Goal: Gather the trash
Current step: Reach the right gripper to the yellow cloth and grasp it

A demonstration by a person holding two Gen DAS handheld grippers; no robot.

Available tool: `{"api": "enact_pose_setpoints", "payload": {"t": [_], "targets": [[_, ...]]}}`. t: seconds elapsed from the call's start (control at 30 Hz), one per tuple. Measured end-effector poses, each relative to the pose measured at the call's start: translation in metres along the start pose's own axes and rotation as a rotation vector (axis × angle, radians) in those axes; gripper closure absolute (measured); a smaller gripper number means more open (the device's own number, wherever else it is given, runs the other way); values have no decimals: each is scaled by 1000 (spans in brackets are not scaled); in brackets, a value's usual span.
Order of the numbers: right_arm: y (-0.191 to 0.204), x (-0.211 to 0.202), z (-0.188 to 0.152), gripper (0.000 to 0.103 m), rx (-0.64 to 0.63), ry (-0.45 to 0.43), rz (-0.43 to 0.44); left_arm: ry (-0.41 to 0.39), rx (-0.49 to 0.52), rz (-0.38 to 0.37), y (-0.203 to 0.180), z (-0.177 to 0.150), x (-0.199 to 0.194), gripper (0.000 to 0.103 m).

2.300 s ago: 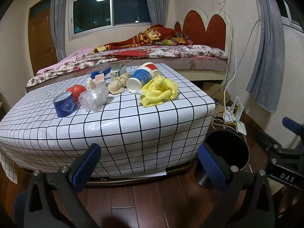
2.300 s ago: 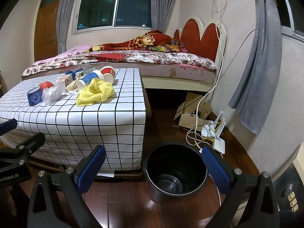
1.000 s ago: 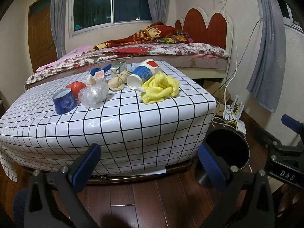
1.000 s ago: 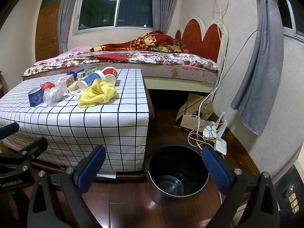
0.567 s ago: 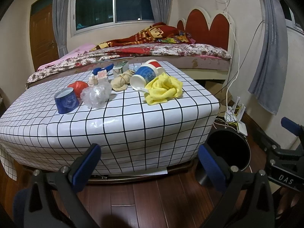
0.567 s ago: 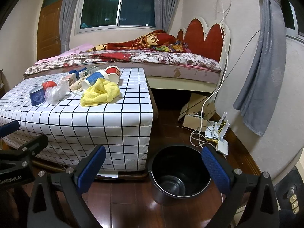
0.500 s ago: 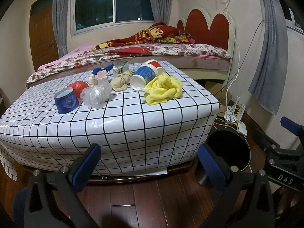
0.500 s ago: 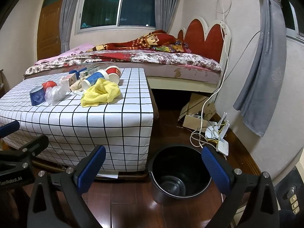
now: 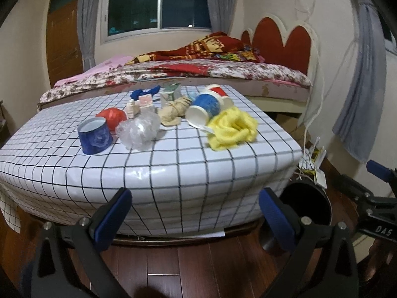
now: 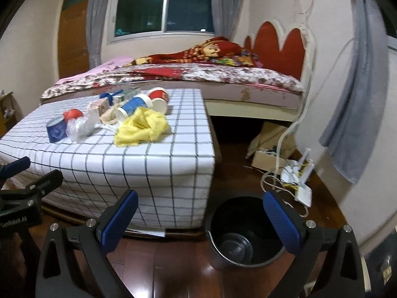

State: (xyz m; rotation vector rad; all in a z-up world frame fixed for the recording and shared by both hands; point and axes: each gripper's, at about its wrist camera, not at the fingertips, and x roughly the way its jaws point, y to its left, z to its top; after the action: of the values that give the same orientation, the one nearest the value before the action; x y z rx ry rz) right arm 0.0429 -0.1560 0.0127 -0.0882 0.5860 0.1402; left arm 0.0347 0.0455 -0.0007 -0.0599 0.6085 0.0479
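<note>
Trash lies on a low table with a white grid cloth (image 9: 173, 173): a blue cup (image 9: 94, 135), a red ball-like wad (image 9: 113, 118), a clear crumpled plastic bag (image 9: 139, 130), a beige wad (image 9: 173, 113), a tipped blue-and-white cup (image 9: 204, 110), a red cup (image 9: 218, 93) and a yellow cloth (image 9: 232, 129). A black bin (image 10: 244, 231) stands on the floor at the table's right corner. My left gripper (image 9: 196, 213) is open and empty in front of the table. My right gripper (image 10: 201, 219) is open and empty, near the bin.
A bed (image 9: 211, 74) runs behind the table. Cables, a router (image 10: 301, 181) and a cardboard box (image 10: 266, 159) lie on the wooden floor by the right wall. A grey curtain (image 10: 357, 99) hangs at right. The other gripper shows at each view's edge.
Both grippers have moved a little closer to the table and bin; the table looms larger. The jaws stay open and the trash has not moved.
</note>
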Motion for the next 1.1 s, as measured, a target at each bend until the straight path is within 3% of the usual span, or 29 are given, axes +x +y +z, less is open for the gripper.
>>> {"api": "enact_pose_setpoints", "payload": {"t": [0.13,0.27,0.4,0.73,0.97,1.1], "targets": [[8,25,22,1,-32,6,66,23,-34,18,24,14,21,1],[18,58,40,1,-54,12,117,-3,-71,49,46,27,37,1],[33,95,57,15,-75,36,156,-8,-92,94,62,42,64,1],[57,164,78,16,-60,81,214,43,-108,137,78,60,120,1],[68,196,84,18,-67,122,238,88,-113,146,89,67,150,12],[69,205,82,32,-67,140,233,116,-119,129,93,67,162,26]]}}
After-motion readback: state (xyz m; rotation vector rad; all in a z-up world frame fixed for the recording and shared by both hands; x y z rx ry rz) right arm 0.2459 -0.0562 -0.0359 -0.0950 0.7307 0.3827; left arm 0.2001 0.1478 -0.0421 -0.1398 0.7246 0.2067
